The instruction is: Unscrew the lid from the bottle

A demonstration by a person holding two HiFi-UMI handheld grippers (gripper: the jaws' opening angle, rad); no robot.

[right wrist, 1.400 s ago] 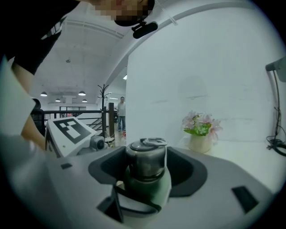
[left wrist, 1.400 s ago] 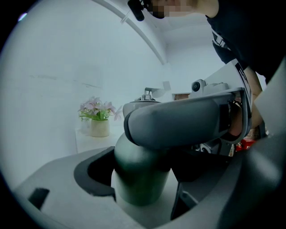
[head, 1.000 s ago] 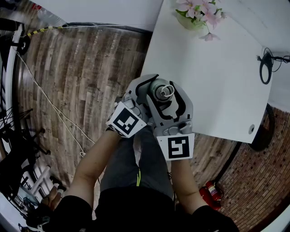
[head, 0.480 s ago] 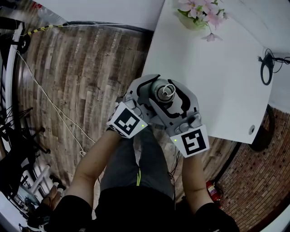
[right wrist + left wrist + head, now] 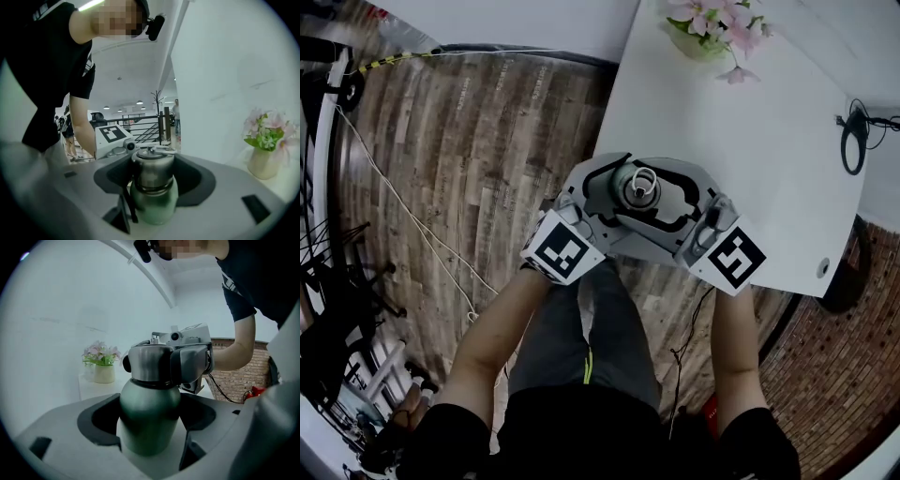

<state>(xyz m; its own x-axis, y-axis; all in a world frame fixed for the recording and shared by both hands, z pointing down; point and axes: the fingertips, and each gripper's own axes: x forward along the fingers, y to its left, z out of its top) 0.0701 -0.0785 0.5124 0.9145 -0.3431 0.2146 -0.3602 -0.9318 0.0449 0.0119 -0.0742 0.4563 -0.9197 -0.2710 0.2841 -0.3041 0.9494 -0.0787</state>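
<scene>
A dark green metal bottle stands upright in my left gripper, whose jaws are shut round its body. Its steel lid with a wire ring on top sits on the neck. My right gripper is shut on that lid, one grey pad pressed on its side. In the head view both grippers meet round the bottle top just off the table edge, the left gripper from the lower left and the right gripper from the lower right.
A white table lies ahead and to the right, with a pot of pink flowers at its far end and a black cable loop at its right edge. Wooden floor with a thin cable lies to the left.
My right gripper has swung anticlockwise round the bottle top, its marker cube moving from below the bottle out to the right. The left gripper and the bottle have stayed in place.
</scene>
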